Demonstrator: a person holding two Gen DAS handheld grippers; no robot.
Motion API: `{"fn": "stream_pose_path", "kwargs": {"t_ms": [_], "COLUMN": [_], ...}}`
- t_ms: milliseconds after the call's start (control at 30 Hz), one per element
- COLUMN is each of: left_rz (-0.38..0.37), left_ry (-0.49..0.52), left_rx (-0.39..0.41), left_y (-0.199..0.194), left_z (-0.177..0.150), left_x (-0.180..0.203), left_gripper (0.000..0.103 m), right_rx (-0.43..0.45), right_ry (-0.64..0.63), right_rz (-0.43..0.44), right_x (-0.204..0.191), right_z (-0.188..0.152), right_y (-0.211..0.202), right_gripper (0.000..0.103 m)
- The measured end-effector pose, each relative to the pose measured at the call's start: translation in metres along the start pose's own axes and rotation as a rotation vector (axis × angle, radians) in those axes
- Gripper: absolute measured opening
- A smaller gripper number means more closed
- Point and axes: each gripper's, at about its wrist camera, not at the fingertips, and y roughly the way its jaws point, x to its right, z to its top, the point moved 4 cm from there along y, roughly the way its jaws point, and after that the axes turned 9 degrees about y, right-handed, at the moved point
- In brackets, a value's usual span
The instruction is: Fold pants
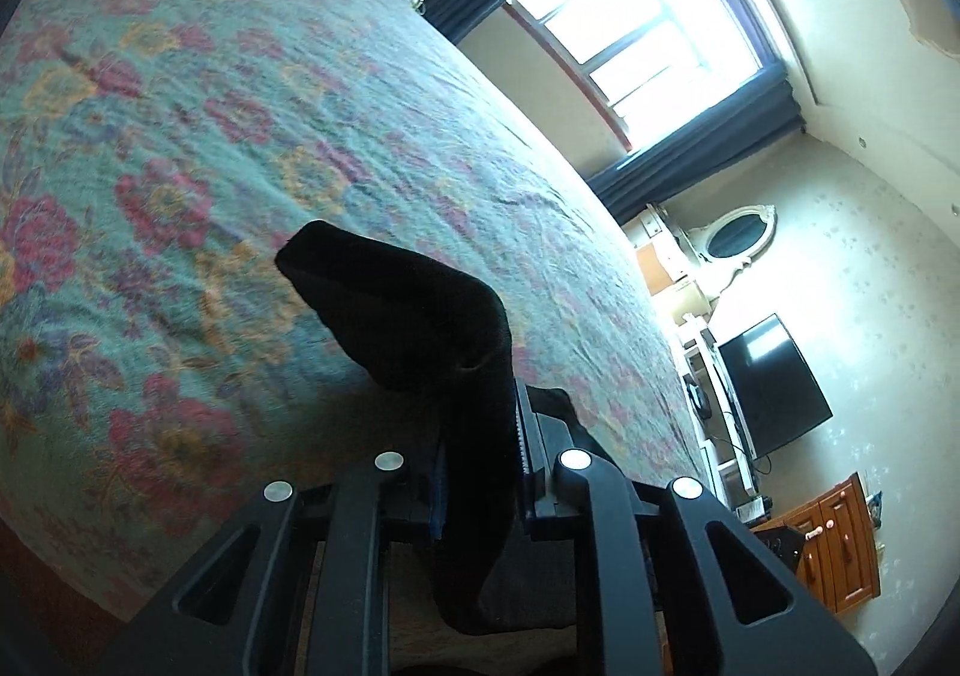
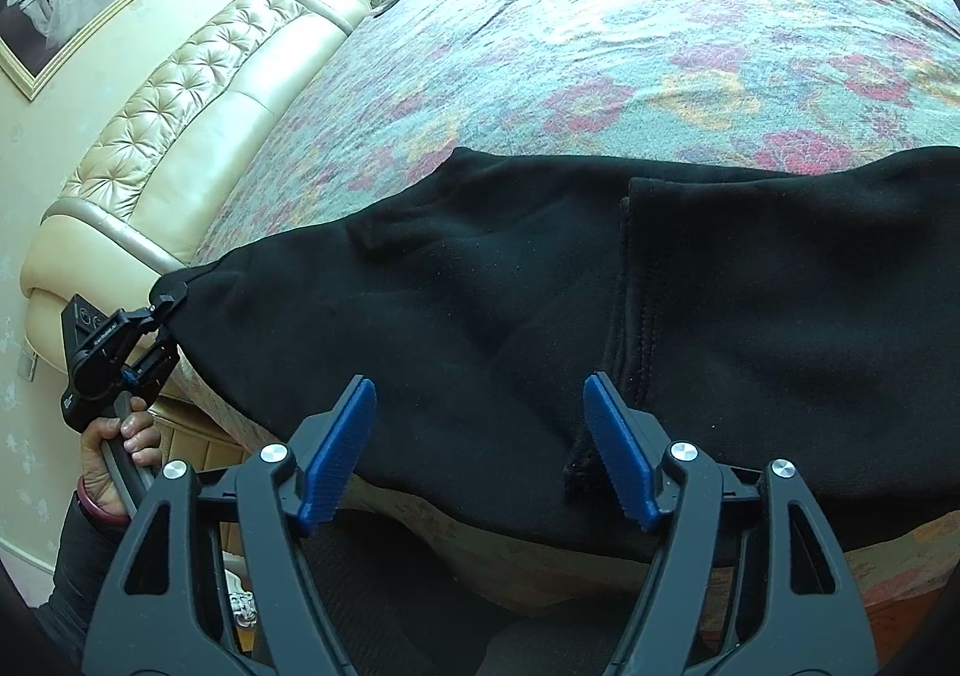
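Black pants (image 2: 540,304): spread on floral bedspread (image 2: 600,46), hem off the near edge. Left gripper (image 2: 171,310), nine o'clock, clamps one corner for folding. Right gripper (image 2: 480,454), six o'clock, fingers apart, touching nothing.

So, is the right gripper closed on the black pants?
No, the right gripper stands open over the black pants, its blue pads apart.

Your left gripper (image 2: 171,316) is clamped tight on black cloth, your left hand (image 2: 117,448) wrapped round its handle, while your right gripper (image 2: 480,454) hangs with jaws wide, gripping nothing.
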Motion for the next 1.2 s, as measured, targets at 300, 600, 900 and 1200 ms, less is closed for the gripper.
{"fn": "stream_pose_path", "kwargs": {"t_ms": [300, 600, 900, 1200], "left_rz": [-0.160, -0.185, -0.129, -0.108], "left_ry": [0.244, 0.431, 0.464, 0.573], "left_rx": [-0.074, -0.249, -0.372, -0.356], "left_y": [0.052, 0.135, 0.187, 0.183], "left_z": [-0.001, -0.082, -0.129, -0.136], "left_x": [0.131, 0.198, 0.183, 0.194], "left_gripper": [0.017, 0.018, 0.018, 0.018], "right_rx": [-0.031, -0.083, -0.180, -0.246], "right_ry": [0.059, 0.145, 0.317, 0.234], "right_rz": [0.077, 0.261, 0.378, 0.393], "right_x": [0.018, 0.034, 0.068, 0.039], "right_z": [0.022, 0.053, 0.057, 0.066], "right_y": [-0.035, -0.038, 0.006, 0.033], "right_gripper": [0.072, 0.079, 0.080, 0.088]}}
